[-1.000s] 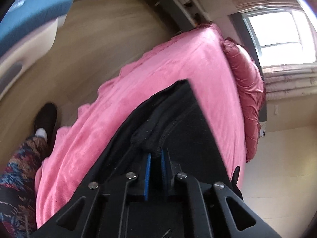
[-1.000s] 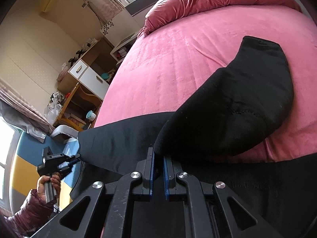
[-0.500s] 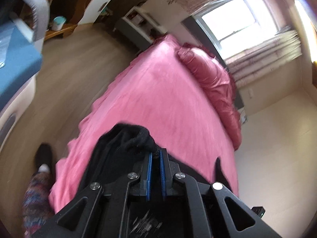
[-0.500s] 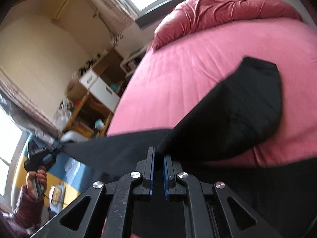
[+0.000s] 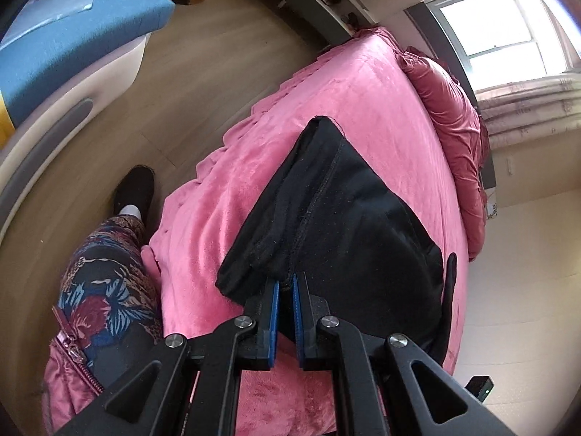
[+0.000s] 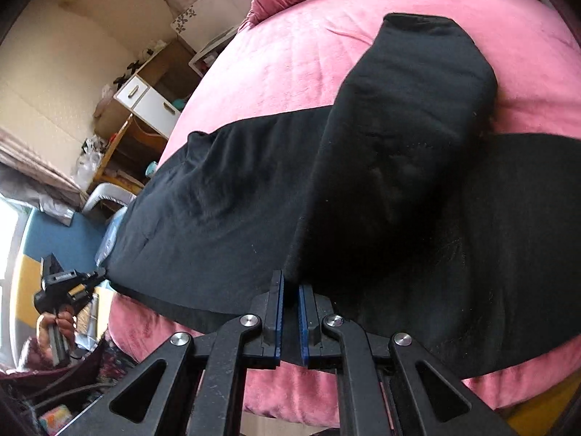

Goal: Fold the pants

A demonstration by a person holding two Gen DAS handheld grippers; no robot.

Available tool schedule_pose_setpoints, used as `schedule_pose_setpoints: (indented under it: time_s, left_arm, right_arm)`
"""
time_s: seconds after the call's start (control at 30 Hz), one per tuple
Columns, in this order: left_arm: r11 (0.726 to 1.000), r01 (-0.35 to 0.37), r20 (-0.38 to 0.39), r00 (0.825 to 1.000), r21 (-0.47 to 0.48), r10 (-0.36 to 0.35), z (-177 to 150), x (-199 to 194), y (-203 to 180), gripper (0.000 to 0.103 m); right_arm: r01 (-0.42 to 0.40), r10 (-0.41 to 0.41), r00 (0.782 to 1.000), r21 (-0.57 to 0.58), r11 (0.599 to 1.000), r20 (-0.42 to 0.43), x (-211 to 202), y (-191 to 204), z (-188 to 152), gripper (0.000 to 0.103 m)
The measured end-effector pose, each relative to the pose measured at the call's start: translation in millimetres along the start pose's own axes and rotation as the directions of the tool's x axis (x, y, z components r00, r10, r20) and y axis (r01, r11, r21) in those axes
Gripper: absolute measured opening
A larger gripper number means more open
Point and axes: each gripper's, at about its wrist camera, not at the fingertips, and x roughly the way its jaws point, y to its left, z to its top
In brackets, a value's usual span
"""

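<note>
Black pants (image 6: 399, 127) hide their hem between the right gripper (image 6: 289, 290) pads.

Black pants on a pink bed, in a room of muted tans and blues.

The pants (image 6: 399, 181) are plain black; the bed cover (image 5: 363, 109) beyond both grippers is bright pink plush, the bunched quilt (image 5: 454, 116) farther off a deeper rose. Each black gripper (image 5: 285, 290) carries blue pads (image 6: 277, 312). Left of the left gripper, a trouser leg (image 5: 105, 283) shows a red, blue and cream floral print on dark ground, above a black shoe (image 5: 136, 189) and tan wood floor (image 5: 203, 65). A blue cushion (image 5: 72, 21) tops a cream base.
</note>
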Motion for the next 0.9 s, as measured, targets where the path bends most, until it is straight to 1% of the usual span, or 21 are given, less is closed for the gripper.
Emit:
schedule_pose_setpoints:
  time_s: [0.13, 0.2, 0.27, 0.3, 0.37, 0.4, 0.43, 0.47, 0.5, 0.53, 0.57, 0.6, 0.63, 0.67, 0.73, 0.8, 0.83, 0.87, 0.9]
  left_arm:
    - [0.999, -0.021, -0.026, 0.999, 0.028, 0.022, -8.2, 2.5, -4.8, 0.007]
    - [0.999, -0.040, -0.043, 0.998, 0.016, 0.040, -9.5, 8.0, -0.7, 0.007]
    - [0.998, -0.065, -0.056, 0.996, -0.009, 0.064, -8.7, 15.4, 6.3, 0.007]
    - [0.997, -0.061, -0.061, 0.996, -0.036, 0.059, -7.3, 17.9, 9.3, 0.007]
    - [0.997, -0.071, -0.064, 0.996, -0.038, 0.069, -5.8, 18.8, 7.2, 0.009]
    - [0.996, -0.082, -0.073, 0.994, -0.028, 0.080, -4.9, 17.6, 3.9, 0.009]
    - [0.996, -0.087, -0.073, 0.994, -0.018, 0.086, -4.4, 14.9, 1.4, 0.011]
    - [0.995, -0.099, -0.069, 0.993, -0.007, 0.098, -3.6, 11.0, -1.2, 0.018]
    - [0.992, -0.127, -0.058, 0.990, 0.009, 0.127, -1.9, 6.7, -4.9, 0.021]
    - [0.984, -0.177, -0.029, 0.984, 0.035, 0.178, 0.3, -1.6, -10.4, 0.022]
    - [0.978, -0.202, -0.001, 0.979, 0.059, 0.202, 1.8, -7.8, -15.2, 0.022]
    - [0.972, -0.223, 0.029, 0.975, 0.081, 0.221, 2.8, -13.9, -19.5, 0.022]
    - [0.959, -0.258, 0.080, 0.965, 0.118, 0.250, 4.4, -23.6, -27.7, 0.022]
    - [0.952, -0.270, 0.107, 0.961, 0.144, 0.256, 5.0, -28.5, -34.1, 0.022]
    - [0.942, -0.261, 0.143, 0.961, 0.210, 0.235, 4.7, -33.9, -51.9, 0.023]
    - [0.932, -0.230, 0.145, 0.970, 0.280, 0.195, 2.4, -30.5, -72.3, 0.023]
    - [0.918, -0.198, 0.134, 0.978, 0.343, 0.160, -2.4, -23.0, -87.5, 0.023]
    - [0.906, -0.181, 0.122, 0.982, 0.383, 0.145, -6.8, -16.2, -98.9, 0.023]
    - [0.884, -0.158, 0.094, 0.987, 0.441, 0.130, -14.0, -4.3, -113.6, 0.023]
  right_arm:
    - [0.017, -0.017, 1.000, 0.024, 1.000, 0.025, -4.7, -3.1, 2.3, 0.007]
    - [0.022, -0.023, 0.999, 0.028, 0.999, 0.026, -4.9, -3.5, -0.3, 0.007]
    - [0.031, -0.032, 0.999, 0.040, 0.999, 0.010, 2.1, -3.3, -3.5, 0.007]
    - [0.040, -0.040, 0.999, 0.038, 0.998, -0.008, 7.7, -3.8, -5.5, 0.007]
    - [0.061, -0.059, 0.997, 0.034, 0.998, -0.042, 19.3, -7.2, -9.1, 0.007]
    - [0.058, -0.056, 0.997, 0.033, 0.998, -0.054, 22.5, -8.0, -10.0, 0.007]
    - [0.055, -0.054, 0.997, 0.032, 0.998, -0.056, 23.1, -8.8, -10.3, 0.008]
    - [0.052, -0.050, 0.997, 0.039, 0.998, -0.054, 21.5, -9.8, -9.4, 0.010]
    - [0.047, -0.045, 0.998, 0.048, 0.998, -0.054, 19.1, -11.7, -8.0, 0.018]
    - [0.055, -0.053, 0.997, 0.052, 0.997, -0.047, 13.6, -13.8, -6.2, 0.028]
    - [0.060, -0.058, 0.998, 0.049, 0.997, -0.040, 9.9, -15.3, -5.7, 0.033]
    - [0.067, -0.066, 0.997, 0.043, 0.997, -0.032, 2.3, -17.0, -3.7, 0.035]
    - [0.083, -0.083, 0.996, 0.034, 0.996, -0.021, -6.1, -18.4, -0.5, 0.035]
    - [0.110, -0.110, 0.994, 0.024, 0.994, -0.006, -13.9, -17.4, 3.1, 0.035]
    - [0.156, -0.157, 0.987, 0.014, 0.988, 0.033, -27.4, -18.4, 14.1, 0.035]
    - [0.186, -0.186, 0.979, 0.014, 0.983, 0.085, -39.5, -19.1, 36.3, 0.035]
    - [0.205, -0.205, 0.973, 0.011, 0.979, 0.106, -42.3, -18.1, 47.7, 0.036]
    - [0.239, -0.239, 0.962, 0.015, 0.971, 0.130, -43.3, -16.2, 66.2, 0.037]
    - [0.251, -0.252, 0.957, 0.022, 0.968, 0.143, -41.9, -16.1, 79.1, 0.039]
